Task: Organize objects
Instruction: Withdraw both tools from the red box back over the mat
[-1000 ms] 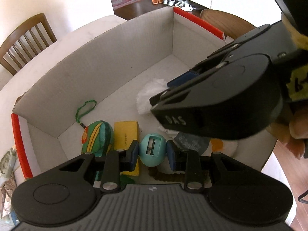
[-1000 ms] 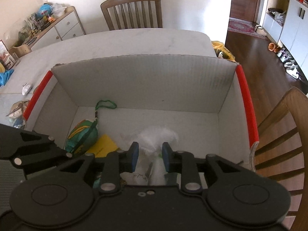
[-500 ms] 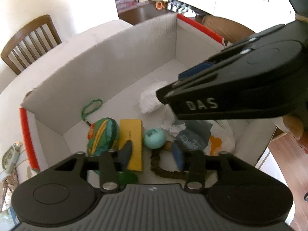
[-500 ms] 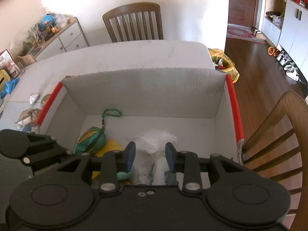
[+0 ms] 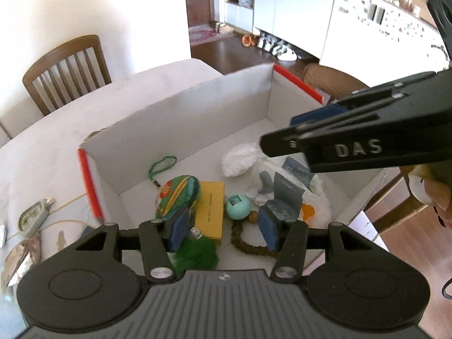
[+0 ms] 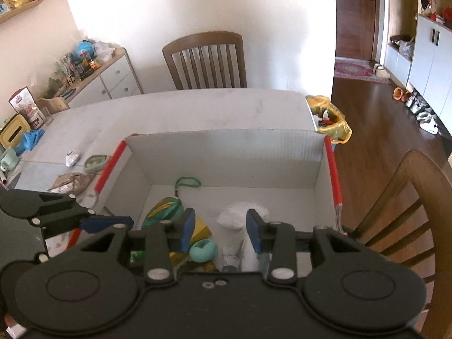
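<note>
White table [image 6: 197, 107]: cardboard box [image 6: 226, 147], foil wrapper [image 6: 70, 182].

chair [image 6: 207, 59] behind table [image 6: 197, 107] | drawer cabinet [image 6: 113, 82] left | yellow bag [image 6: 333, 121] on floor

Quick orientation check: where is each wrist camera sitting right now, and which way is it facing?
Left wrist: above the box's near edge, looking down in; left hand-held gripper empty, other gripper crossing at right.
Right wrist: above the near edge, facing the far wall and a chair; right hand-held gripper empty, left one at lower left.
Shared: teal egg, striped pouch, white wad.
</note>
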The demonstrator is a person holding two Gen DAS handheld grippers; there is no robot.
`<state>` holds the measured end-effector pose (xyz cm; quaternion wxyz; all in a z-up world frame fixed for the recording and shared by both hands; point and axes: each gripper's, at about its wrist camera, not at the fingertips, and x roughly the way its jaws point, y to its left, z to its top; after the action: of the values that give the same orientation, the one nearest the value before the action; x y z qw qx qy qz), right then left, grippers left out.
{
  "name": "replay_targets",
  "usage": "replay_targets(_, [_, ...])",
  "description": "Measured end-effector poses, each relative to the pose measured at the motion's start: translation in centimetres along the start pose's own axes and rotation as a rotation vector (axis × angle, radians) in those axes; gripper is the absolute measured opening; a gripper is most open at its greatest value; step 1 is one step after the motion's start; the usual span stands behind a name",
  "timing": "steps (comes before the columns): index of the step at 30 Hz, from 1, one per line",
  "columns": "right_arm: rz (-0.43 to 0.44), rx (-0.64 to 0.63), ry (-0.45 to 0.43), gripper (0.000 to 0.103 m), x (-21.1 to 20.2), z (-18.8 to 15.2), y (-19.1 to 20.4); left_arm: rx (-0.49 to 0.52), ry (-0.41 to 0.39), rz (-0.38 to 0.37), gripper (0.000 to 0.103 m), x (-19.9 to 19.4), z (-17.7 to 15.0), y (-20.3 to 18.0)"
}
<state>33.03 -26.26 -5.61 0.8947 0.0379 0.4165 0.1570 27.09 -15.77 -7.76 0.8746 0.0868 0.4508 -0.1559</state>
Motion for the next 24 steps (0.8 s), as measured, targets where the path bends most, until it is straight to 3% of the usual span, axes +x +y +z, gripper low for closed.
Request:
replay_targets(9, [0.012,-0.001,-0.069,0.049,-3.4,-1.3,2.6,-0.054,-0.109,0.012,0.054,-4.9,-1.6,1.6])
replay_targets(15, [0.007,0.036,-0.109,0.06,-4.9,-2.2,4.5,-0.069,-0.168,0.005,0.064,-7.7,-3.0,2.8])
replay_targets(19, [-0.001,0.063,-0.129,0.069,-5.6,-2.8,5.7,-0.077,-0.192,0.004,0.066,-9.3,-4.1,3.9])
replay_targets(24, [-0.013,0.093,-0.154,0.085,-6.1,-3.5,7.6,-0.099,-0.22,0.012,0.086,-11.0,-5.7,5.8])
